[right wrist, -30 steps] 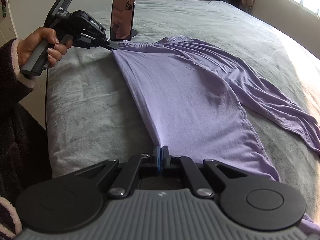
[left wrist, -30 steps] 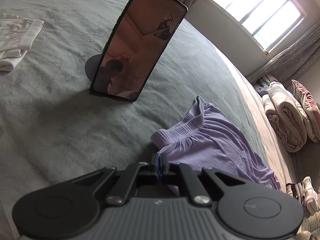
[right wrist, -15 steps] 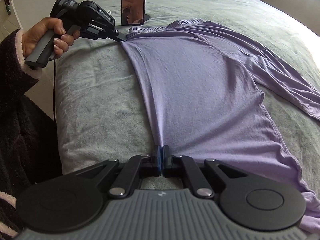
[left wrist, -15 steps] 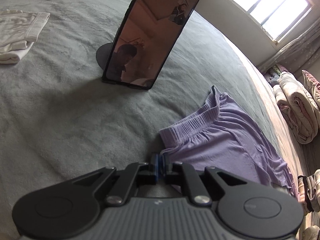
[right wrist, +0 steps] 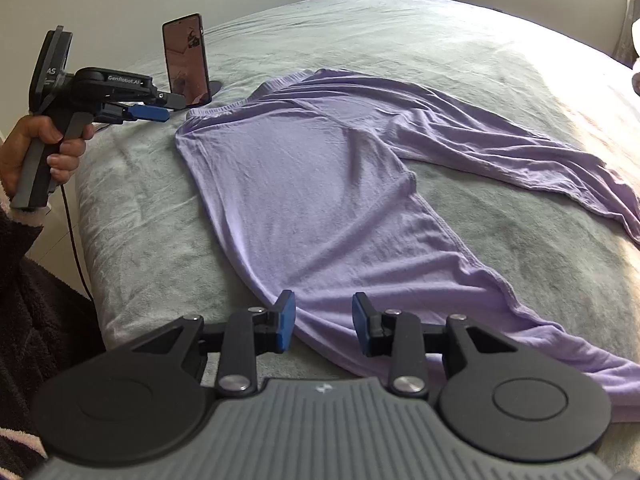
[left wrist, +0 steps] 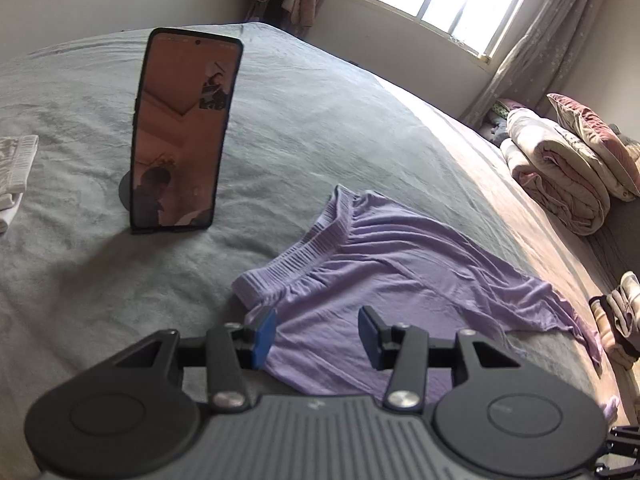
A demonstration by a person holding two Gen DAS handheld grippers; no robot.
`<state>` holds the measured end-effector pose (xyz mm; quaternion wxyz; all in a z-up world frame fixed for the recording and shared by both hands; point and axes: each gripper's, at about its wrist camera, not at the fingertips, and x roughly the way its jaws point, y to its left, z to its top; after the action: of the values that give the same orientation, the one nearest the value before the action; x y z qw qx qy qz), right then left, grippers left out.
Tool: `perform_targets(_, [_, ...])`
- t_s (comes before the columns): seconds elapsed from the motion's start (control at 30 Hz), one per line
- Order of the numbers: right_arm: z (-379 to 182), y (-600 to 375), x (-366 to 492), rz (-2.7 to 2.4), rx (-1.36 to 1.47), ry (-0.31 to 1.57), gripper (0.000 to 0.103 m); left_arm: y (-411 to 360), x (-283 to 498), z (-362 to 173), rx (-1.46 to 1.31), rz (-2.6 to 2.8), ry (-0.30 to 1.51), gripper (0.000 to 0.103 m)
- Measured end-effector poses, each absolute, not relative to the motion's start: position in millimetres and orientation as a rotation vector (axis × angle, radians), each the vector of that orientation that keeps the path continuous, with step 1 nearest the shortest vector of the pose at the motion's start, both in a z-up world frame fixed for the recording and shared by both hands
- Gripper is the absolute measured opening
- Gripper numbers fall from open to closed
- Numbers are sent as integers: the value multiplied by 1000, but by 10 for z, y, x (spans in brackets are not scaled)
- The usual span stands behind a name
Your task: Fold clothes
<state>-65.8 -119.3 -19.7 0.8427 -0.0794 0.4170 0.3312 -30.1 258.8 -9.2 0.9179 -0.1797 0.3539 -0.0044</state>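
A lilac long-sleeved shirt (right wrist: 320,200) lies folded lengthwise on the grey bed (right wrist: 136,216), its sleeves trailing to the right. In the left wrist view its ribbed collar end (left wrist: 304,252) lies just ahead of my fingers. My left gripper (left wrist: 316,336) is open and empty, just above the shirt's shoulder; it shows in the right wrist view (right wrist: 156,110) left of the collar corner. My right gripper (right wrist: 323,326) is open and empty over the shirt's hem near the bed's front edge.
A phone (left wrist: 182,132) stands upright on a round stand beyond the collar, also in the right wrist view (right wrist: 186,58). Folded white clothes (left wrist: 14,168) lie far left. Rolled quilts (left wrist: 568,172) sit at the right. The bed's left edge (right wrist: 86,216) drops off near my left hand.
Both grippers have opened and let go of the shirt, which now lies flat on the bed. Both have drawn back slightly from the fabric edge.
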Motion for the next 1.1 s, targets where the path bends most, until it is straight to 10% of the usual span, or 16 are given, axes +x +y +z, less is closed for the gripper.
perform_targets(1.1, [-465, -3989, -587, -63, 377, 855, 36, -759, -599, -238, 220, -1075, 691, 35])
